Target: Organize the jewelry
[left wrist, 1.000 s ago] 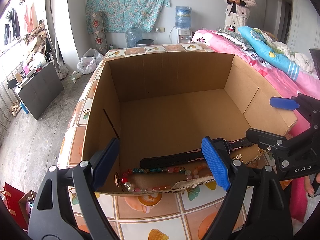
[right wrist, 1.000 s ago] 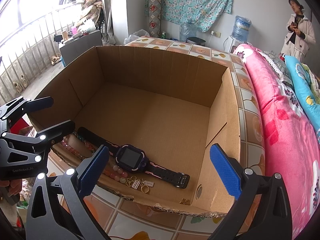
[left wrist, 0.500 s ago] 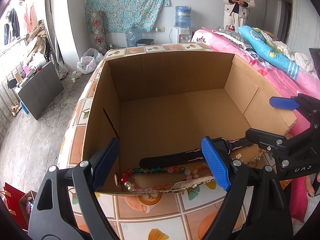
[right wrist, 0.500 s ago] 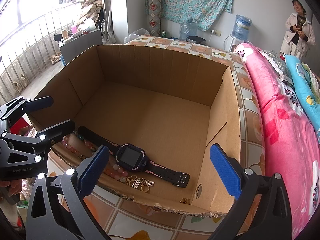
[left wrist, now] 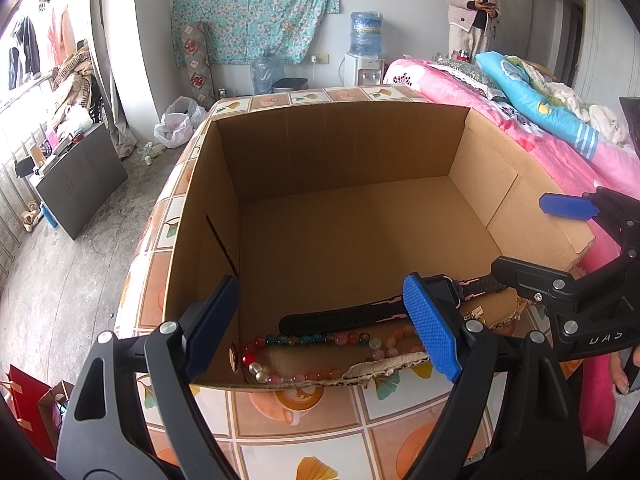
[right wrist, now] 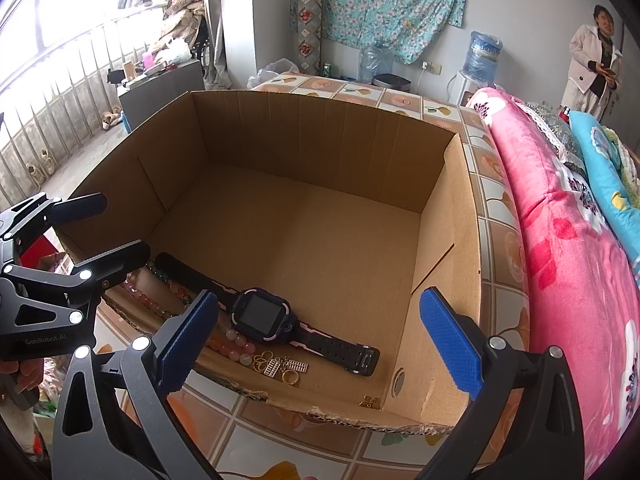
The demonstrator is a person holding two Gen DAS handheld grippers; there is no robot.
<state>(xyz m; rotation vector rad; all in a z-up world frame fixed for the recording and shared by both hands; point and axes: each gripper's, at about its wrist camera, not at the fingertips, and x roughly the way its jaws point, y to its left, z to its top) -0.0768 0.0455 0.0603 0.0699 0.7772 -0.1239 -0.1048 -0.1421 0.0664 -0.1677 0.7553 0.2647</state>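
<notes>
Grey-walled bedroom (left wrist: 400, 8) (pink bed (right wrist: 568, 264))

Matt corrugated cardboard box (right wrist: 440, 208), glossy beads (left wrist: 320, 338), gold metal rings (right wrist: 290, 378)

Beyond your fingers, a person (left wrist: 472, 12) is standing at the far wall beside a water dispenser (left wrist: 365, 50). A floral cloth (left wrist: 256, 8) is hanging on that wall. To the right of your fingers a pink blanket (right wrist: 568, 240) is lying over the bed, a blue quilt (left wrist: 532, 100) resting on it. Left of them, white plastic bags (left wrist: 178, 120) are sitting on the floor.
</notes>
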